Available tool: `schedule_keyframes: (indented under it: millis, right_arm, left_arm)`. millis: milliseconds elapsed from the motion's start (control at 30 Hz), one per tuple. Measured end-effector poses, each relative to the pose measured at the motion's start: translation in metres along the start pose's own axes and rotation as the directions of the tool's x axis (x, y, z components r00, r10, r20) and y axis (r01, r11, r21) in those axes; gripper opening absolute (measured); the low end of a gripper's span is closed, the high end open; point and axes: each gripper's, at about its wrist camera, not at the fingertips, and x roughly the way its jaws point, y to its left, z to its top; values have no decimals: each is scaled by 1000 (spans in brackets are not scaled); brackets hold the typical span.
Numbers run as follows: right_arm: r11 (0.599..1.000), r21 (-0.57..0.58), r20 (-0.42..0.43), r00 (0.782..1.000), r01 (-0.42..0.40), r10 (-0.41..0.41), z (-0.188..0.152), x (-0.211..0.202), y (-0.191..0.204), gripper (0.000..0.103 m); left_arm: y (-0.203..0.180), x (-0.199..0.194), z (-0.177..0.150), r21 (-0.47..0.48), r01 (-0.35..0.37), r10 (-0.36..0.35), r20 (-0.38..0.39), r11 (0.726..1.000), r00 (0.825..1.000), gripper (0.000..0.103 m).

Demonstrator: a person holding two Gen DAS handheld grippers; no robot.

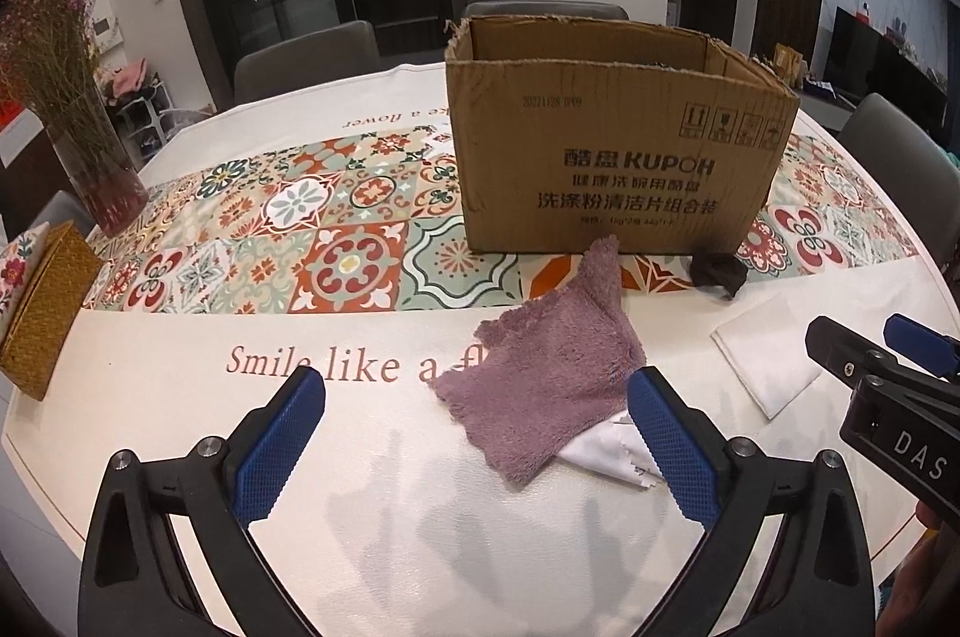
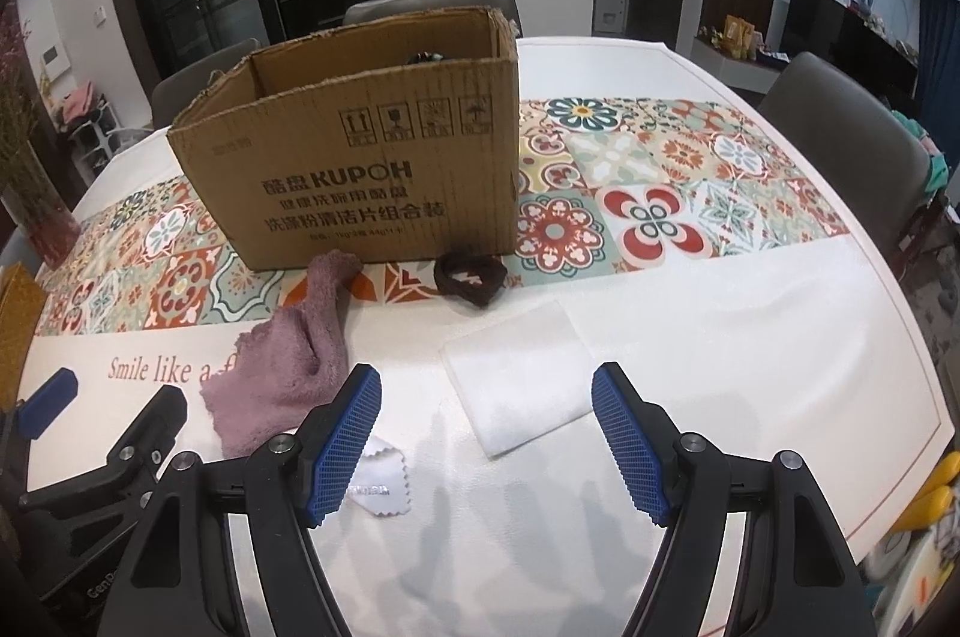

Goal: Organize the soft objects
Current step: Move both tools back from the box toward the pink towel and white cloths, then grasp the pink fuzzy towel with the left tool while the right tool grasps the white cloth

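A fluffy purple towel lies crumpled on the table in front of an open cardboard box. Half under its near corner is a small white cloth with a zigzag edge. A folded white pad lies to the right, and a dark brown scrunchie sits at the box's foot. My left gripper is open above the towel's near part. My right gripper is open above the white pad. Neither holds anything.
A glass vase of dried flowers and a woven tissue box stand at the table's left. Grey chairs ring the table. Something dark shows inside the box. Yellow items lie past the right edge.
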Motion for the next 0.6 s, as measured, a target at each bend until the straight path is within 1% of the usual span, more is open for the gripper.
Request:
schedule_keyframes:
  millis: [233, 333, 467, 600]
  right_arm:
    - [1000, 2, -19, 1000, -13, 13, -8, 13, -2, 74]
    - [1000, 8, -28, 1000, -4, 4, -9, 19, -5, 74]
    - [1000, -3, -17, 1000, 18, -18, -11, 22, -10, 74]
    - [1000, 21, -42, 999, 11, -10, -11, 33, -20, 74]
  left_arm:
    - [-4, 8, -4, -4, 31, -31, 18, 999, 999, 103]
    - [-9, 15, -4, 5, 31, -31, 13, 999, 999, 103]
    - [-17, 25, -5, 15, 34, -34, -1, 999, 999, 103]
    - [-25, 34, -5, 23, 46, -45, -15, 999, 999, 102]
